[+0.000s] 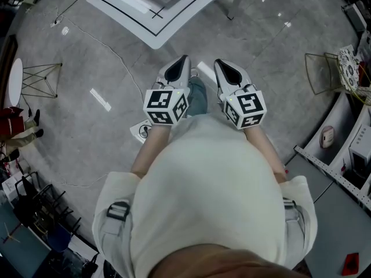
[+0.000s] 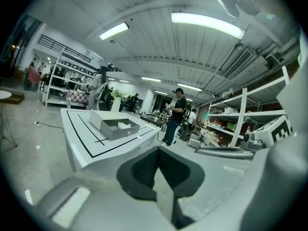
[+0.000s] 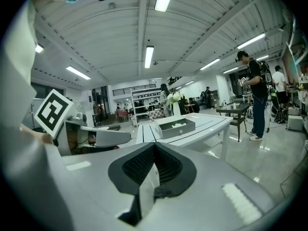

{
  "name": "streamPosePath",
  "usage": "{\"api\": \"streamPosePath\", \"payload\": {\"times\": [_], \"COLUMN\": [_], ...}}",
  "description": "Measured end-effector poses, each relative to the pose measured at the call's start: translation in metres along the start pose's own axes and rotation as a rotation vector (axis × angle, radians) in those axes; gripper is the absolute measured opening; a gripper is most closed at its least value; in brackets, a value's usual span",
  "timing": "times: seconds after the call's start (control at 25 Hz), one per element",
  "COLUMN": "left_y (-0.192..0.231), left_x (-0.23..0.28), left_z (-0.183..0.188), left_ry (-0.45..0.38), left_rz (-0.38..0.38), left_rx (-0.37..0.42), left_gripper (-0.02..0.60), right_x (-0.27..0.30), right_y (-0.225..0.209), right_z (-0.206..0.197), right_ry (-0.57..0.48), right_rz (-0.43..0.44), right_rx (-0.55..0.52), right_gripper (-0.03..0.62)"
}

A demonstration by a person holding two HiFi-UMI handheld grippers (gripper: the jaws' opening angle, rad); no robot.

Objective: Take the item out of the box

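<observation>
- My left gripper and right gripper are what I see nearest, side by side in front of my chest. Each has its two dark ribbed pads pressed together at the tip, clenched on nothing.
- Both grippers are well short of the white rectangular table with the black outline, over bare grey floor.
- The shallow grey open-topped cardboard box sits on that table inside the black outline, with its flap or lid lying beside it.
- The small pale, rumpled-looking item lies on the floor of the box, below the rim. It is too small from here to tell its material.
- I judge the task is not yet started, because nothing on the table is within my reach.
- I expect the item to be light and probably soft, giving under the pads rather than slipping, so a gentle squeeze should be enough.
- I would open one gripper, come down from above the table and pinch the item across its middle, clear of the box walls.
- The box looks light too and may skid or lift off the table, so I would rest my other gripper on its rim.
</observation>
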State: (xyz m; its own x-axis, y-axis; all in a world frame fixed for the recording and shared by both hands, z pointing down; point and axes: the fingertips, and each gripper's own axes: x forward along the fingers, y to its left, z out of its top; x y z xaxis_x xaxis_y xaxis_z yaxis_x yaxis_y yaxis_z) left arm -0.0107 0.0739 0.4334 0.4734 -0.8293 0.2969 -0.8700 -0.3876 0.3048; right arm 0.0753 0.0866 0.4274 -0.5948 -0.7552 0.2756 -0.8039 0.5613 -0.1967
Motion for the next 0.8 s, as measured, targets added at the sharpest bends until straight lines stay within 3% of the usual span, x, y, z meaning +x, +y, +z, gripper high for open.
{"api": "streamPosePath", "payload": {"times": [0.8], "left_y": [0.077], "left_x": [0.109], "left_z": [0.063], "left_ry": [0.069], "left_rz": [0.016], "left_rx": [0.019], "left_gripper": [0.000], "right_x": [0.125], "right_y": [-0.067], "right_z": [0.066], "right_ry": [0.032], "right_rz": [-0.012], "right_rx": [-0.032], "right_gripper": [0.002]}}
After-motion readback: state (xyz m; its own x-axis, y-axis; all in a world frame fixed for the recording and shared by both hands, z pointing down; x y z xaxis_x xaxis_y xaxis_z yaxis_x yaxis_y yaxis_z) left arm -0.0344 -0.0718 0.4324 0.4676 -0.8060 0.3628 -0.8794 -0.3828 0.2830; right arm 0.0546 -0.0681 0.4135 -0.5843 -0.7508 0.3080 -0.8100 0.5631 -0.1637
